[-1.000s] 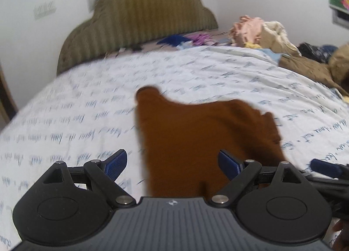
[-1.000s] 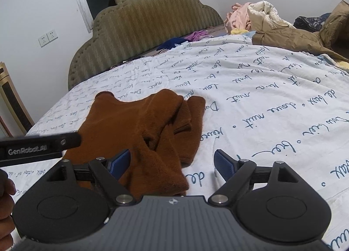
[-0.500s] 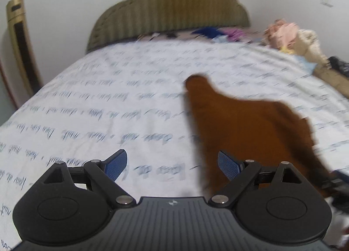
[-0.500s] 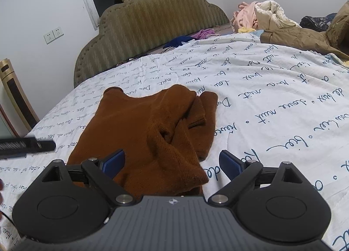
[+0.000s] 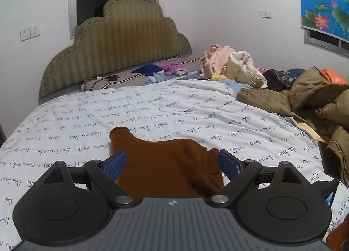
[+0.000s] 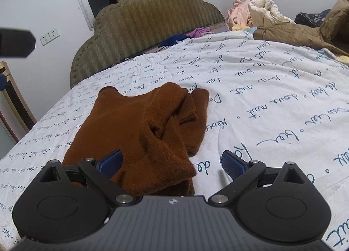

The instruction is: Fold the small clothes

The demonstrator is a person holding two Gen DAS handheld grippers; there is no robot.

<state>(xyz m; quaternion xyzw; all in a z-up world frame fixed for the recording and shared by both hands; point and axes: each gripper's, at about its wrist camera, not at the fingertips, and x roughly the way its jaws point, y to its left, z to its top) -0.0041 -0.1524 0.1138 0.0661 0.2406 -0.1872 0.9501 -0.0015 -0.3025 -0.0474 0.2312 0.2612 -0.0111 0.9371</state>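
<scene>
A small brown knit garment (image 6: 139,124) lies partly folded on the white bed cover with blue script (image 6: 272,102); its right side is bunched into overlapping folds. It also shows in the left wrist view (image 5: 165,168), straight ahead between the fingers. My left gripper (image 5: 171,163) is open and empty, hovering over the garment's near edge. My right gripper (image 6: 172,163) is open and empty, with the garment's near right corner between its fingers. Part of the left gripper (image 6: 15,42) shows at the far left of the right wrist view.
A padded olive headboard (image 5: 117,54) stands at the far end. A pile of clothes and a tan jacket (image 5: 305,98) fill the bed's right side. Small blue and purple items (image 5: 161,68) lie near the headboard. A wooden chair (image 6: 13,102) stands at the left.
The left gripper has swung back to the right and now faces the garment head-on, after pointing left of it. The right gripper has moved closer over the garment's near right corner.
</scene>
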